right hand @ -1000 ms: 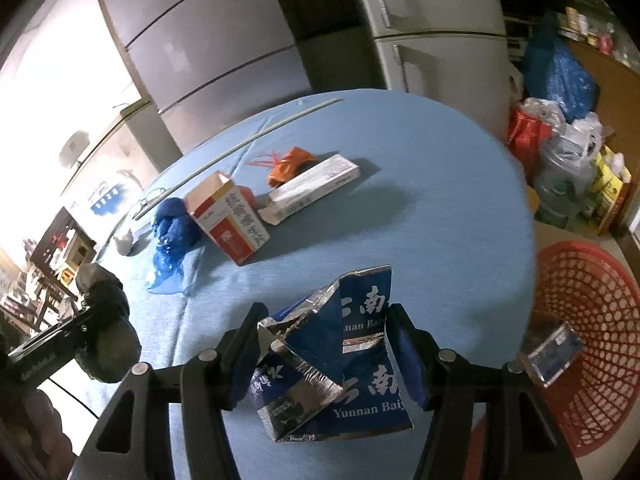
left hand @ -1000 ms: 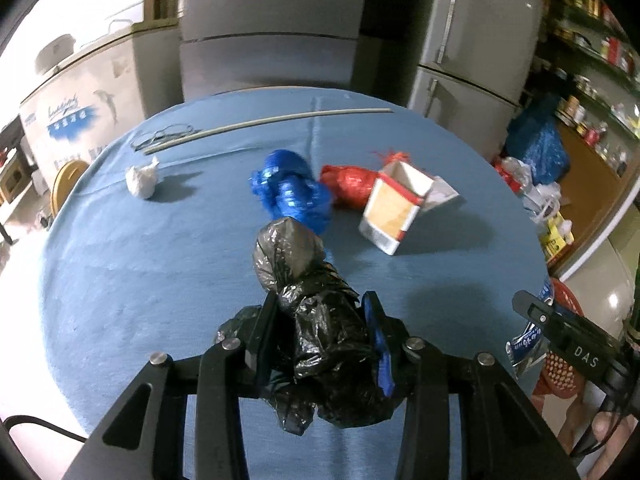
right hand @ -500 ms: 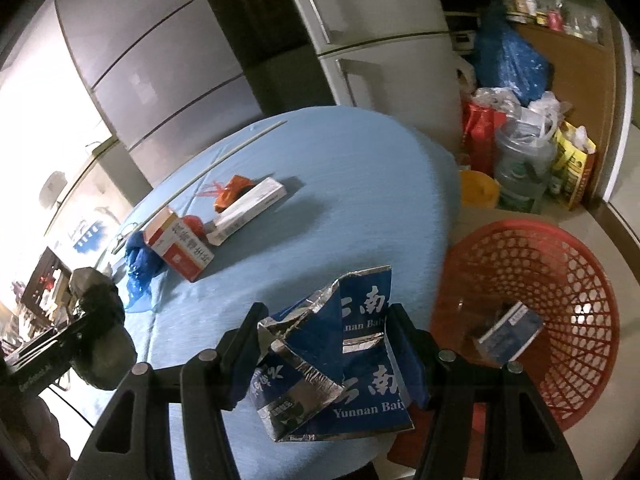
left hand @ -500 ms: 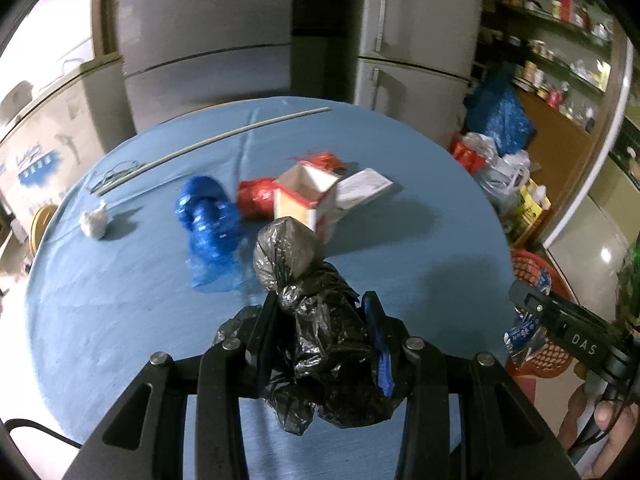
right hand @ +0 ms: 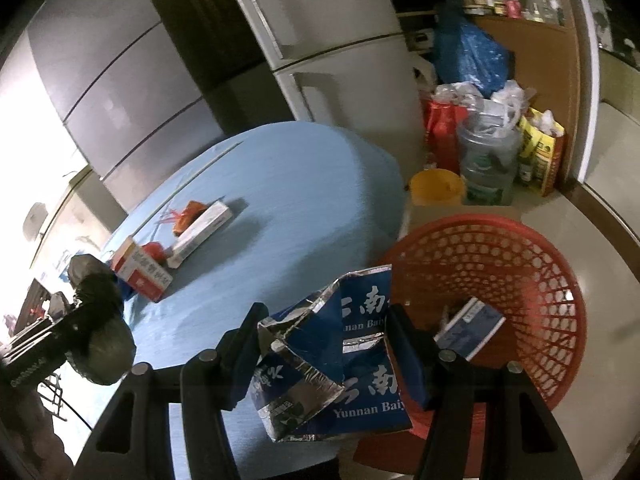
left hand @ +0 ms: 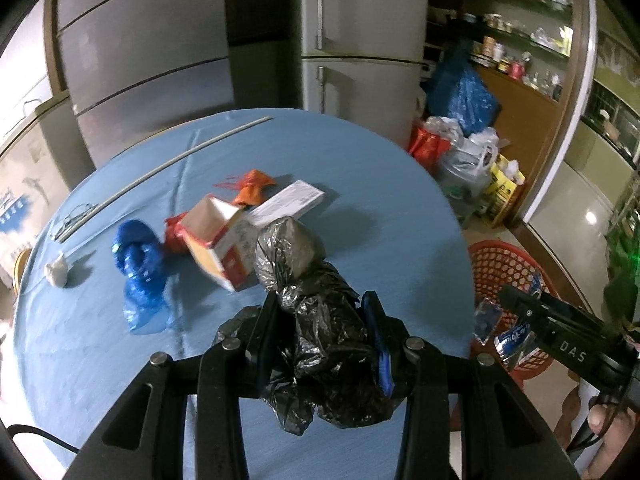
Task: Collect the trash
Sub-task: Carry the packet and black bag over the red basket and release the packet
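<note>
While the right gripper (right hand: 324, 356) clamps the crumpled blue foil carton (right hand: 340, 360) just short of the red mesh basket (right hand: 520, 264), an early release could drop it on the floor between basket and blue-clothed table (right hand: 288, 184). The left gripper (left hand: 320, 336), closed on a black plastic bag bundle (left hand: 320, 320) above the table, holds slack film that may slip, and both grippers converging on the basket could collide.

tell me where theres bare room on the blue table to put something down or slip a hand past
Free: the right half of the blue table, from the long white box out to the rim beside the red basket, and the near strip in front of the blue bag. Crowded: the left-centre cluster, where the open carton, red bag and orange wrapper bunch together.
</note>
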Motion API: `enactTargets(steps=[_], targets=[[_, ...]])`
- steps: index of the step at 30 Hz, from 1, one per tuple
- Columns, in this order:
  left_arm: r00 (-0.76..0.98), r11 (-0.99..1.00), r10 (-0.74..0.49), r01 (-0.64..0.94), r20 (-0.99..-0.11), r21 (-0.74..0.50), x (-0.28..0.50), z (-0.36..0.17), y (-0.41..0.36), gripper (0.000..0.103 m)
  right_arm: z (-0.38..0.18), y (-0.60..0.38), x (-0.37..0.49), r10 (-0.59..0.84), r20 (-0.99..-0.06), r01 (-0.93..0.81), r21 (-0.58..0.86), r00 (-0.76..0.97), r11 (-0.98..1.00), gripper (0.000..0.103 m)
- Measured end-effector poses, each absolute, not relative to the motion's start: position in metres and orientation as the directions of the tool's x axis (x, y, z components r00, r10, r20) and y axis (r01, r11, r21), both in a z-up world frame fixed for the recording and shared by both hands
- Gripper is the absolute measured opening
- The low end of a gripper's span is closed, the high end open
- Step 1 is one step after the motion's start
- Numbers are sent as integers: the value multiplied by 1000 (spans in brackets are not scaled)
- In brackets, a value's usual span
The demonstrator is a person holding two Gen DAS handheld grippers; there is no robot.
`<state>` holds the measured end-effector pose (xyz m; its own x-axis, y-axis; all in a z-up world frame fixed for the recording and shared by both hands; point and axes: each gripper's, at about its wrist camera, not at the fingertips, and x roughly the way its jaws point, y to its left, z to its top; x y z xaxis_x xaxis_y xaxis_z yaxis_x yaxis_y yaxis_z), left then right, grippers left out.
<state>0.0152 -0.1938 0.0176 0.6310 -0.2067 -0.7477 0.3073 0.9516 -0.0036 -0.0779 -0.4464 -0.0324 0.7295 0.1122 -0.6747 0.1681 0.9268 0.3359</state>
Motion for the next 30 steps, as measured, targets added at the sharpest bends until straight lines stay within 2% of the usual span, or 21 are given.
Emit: enactTargets(steps=[30], targets=[[539,842,-312,539,-783,36,15,2,-324,42,-51,-543,-99,-26,-704,368,340,710,865,64]])
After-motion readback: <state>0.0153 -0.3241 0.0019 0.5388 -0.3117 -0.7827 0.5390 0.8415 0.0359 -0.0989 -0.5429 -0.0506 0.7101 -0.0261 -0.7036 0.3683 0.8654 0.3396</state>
